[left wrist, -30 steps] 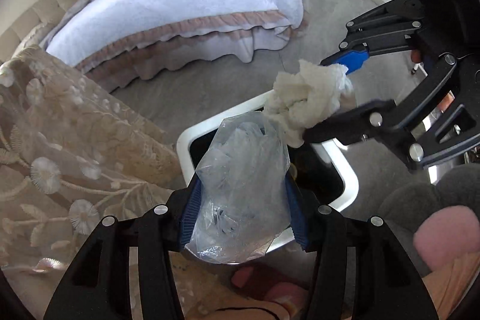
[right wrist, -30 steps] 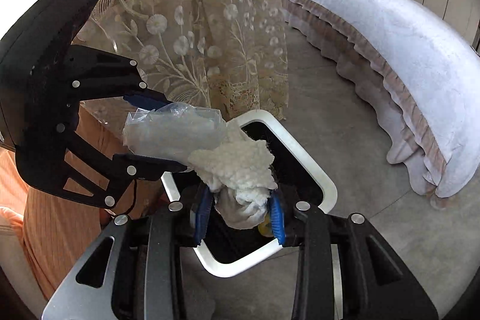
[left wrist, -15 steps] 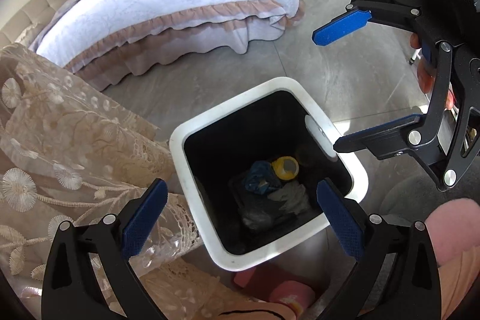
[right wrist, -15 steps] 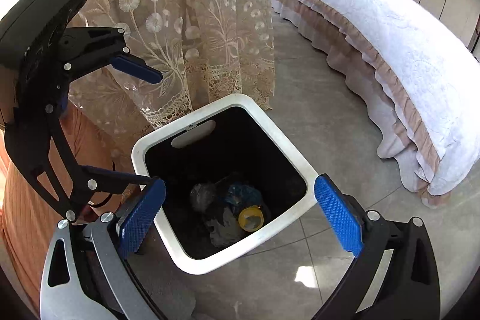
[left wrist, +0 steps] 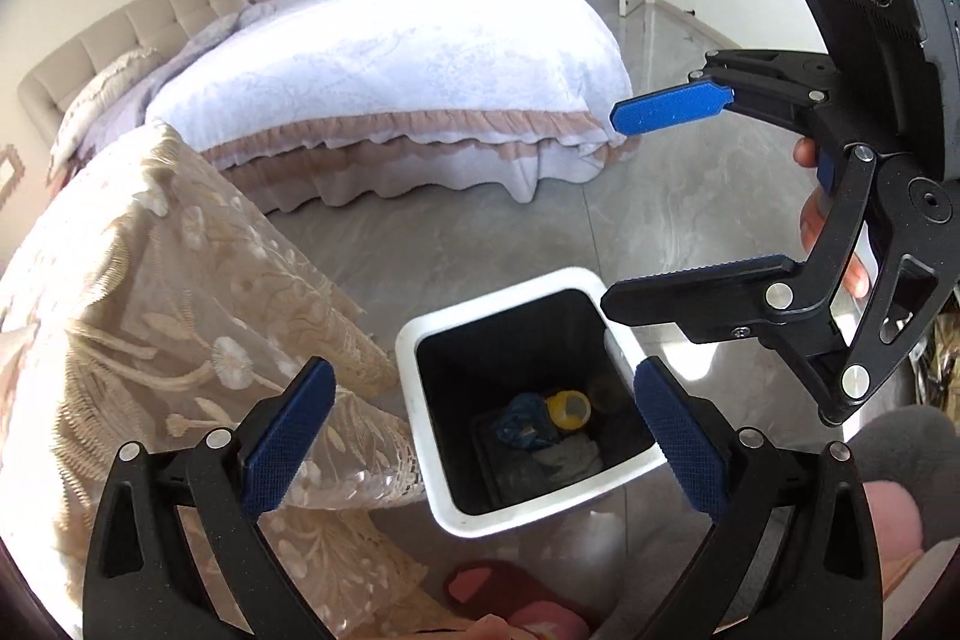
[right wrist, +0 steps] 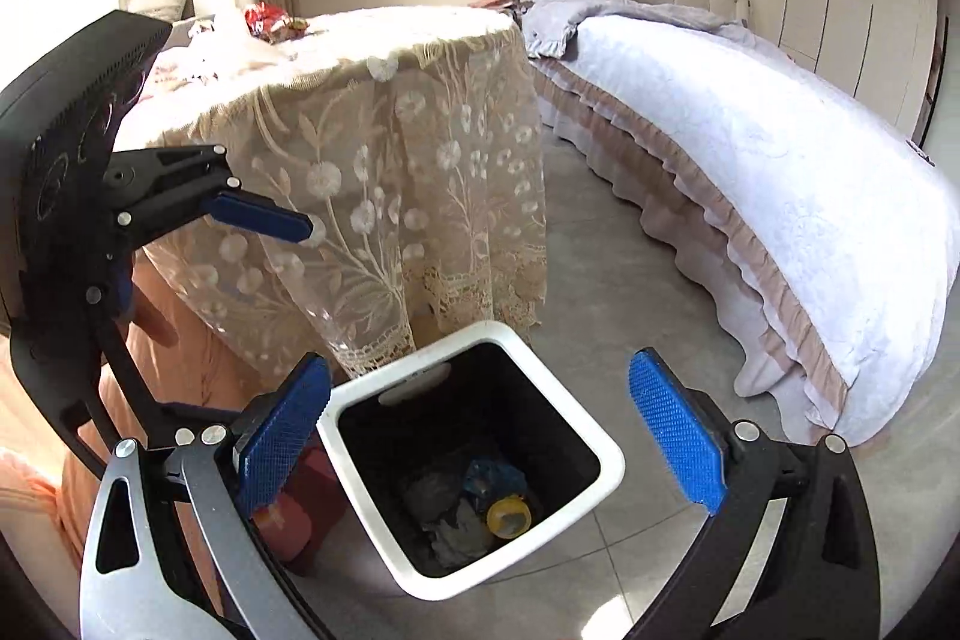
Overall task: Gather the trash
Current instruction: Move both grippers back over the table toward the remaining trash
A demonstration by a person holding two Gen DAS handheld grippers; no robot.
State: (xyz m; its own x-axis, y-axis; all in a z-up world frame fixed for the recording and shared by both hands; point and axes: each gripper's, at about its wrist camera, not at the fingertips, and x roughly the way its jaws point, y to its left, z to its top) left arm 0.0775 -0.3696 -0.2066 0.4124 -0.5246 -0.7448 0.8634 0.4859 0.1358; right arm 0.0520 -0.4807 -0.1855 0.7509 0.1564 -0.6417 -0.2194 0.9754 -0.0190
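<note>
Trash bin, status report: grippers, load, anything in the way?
Left gripper open, right gripper open, both empty above the trash bin. Trash lies at its bottom. Nothing blocking the opening; lace-covered table beside it.

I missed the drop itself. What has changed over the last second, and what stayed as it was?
Both grippers let go: the left gripper released its clear plastic bag, the right gripper its white crumpled tissue. Both now stand open and empty, and have lifted away above the trash bin, where the trash lies at the bottom. The bin, lace-covered table and bed stayed put.
</note>
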